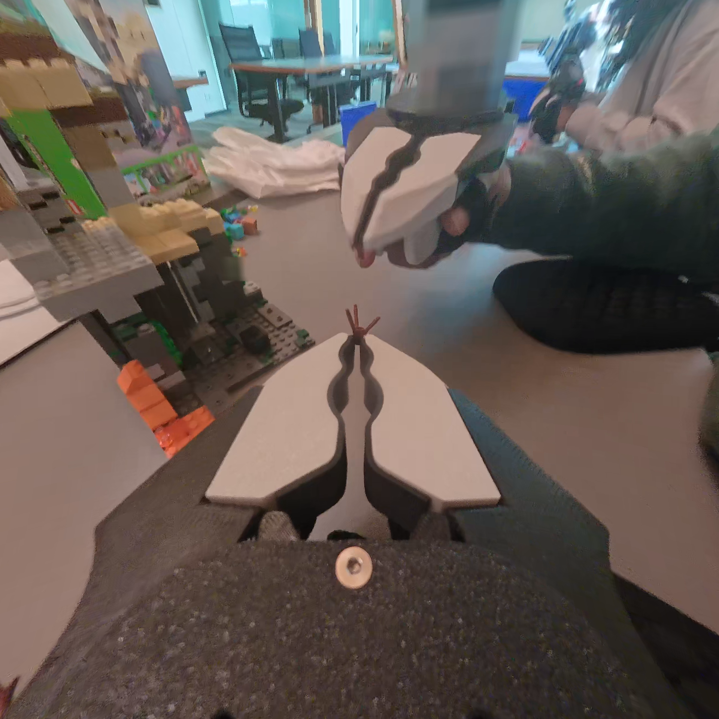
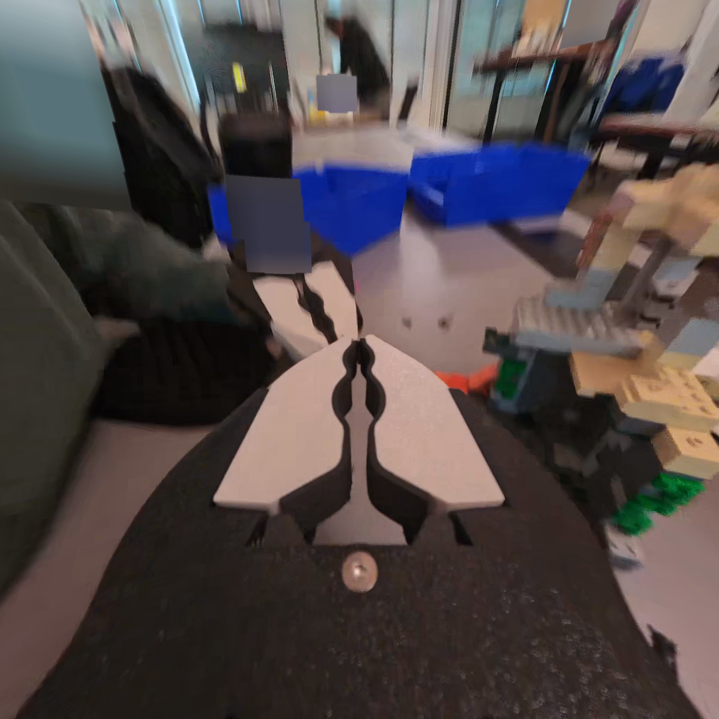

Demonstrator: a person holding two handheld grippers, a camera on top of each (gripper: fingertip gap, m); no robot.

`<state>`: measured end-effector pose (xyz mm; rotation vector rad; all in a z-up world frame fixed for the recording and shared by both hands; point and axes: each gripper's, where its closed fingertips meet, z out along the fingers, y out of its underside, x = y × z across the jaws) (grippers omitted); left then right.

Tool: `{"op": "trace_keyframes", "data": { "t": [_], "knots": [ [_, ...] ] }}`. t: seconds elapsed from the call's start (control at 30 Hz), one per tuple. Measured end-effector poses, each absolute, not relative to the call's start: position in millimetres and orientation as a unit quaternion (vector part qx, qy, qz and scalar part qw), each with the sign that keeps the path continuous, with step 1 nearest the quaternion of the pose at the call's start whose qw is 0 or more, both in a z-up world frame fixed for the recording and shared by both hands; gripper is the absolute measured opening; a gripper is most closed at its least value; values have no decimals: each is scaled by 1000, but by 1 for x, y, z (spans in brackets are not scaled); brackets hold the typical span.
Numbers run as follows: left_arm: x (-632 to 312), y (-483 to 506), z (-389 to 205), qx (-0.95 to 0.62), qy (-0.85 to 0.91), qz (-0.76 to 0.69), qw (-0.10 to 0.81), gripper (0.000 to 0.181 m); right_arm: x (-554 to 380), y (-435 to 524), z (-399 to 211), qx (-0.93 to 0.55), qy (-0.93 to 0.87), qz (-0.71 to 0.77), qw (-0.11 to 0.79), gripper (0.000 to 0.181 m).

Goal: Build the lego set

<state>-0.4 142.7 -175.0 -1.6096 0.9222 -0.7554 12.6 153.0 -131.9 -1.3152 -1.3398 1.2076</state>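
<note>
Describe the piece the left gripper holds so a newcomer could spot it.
Start at the lego build on the left, then move right to the left gripper in the foreground. Pinched at its fingers' tips is a twig piece: tiny, dark red-brown, with thin prongs fanning upward, unlike the blocky bricks nearby.

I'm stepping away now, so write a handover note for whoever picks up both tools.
Left tool: shut on a small brown twig piece, held above the grey floor.
Right tool: shut on a tiny pink piece, hovering above and beyond the left one.
The half-built lego model stands to the left, loose bricks behind it.
Done: both pieces picked up.
Left: probably join them, then fit them on the model.
</note>
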Motion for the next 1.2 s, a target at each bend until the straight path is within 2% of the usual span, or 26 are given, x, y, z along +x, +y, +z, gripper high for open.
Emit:
{"op": "trace_keyframes", "data": {
  "t": [0.03,0.17,0.47,1.2],
  "knots": [
    [1,142,-170,-673,380,-328,543,2,12,151,-119,-517,-509,520,451,1],
    [10,137,-148,-653,347,-378,557,2,2,137,-98,-487,-472,566,468,0],
    [9,137,-133,-642,294,-417,572,2,-10,132,-107,-492,-484,527,496,1],
    [2,143,-131,-640,279,-397,596,2,-14,137,-111,-509,-480,497,514,1]
  ]
}}
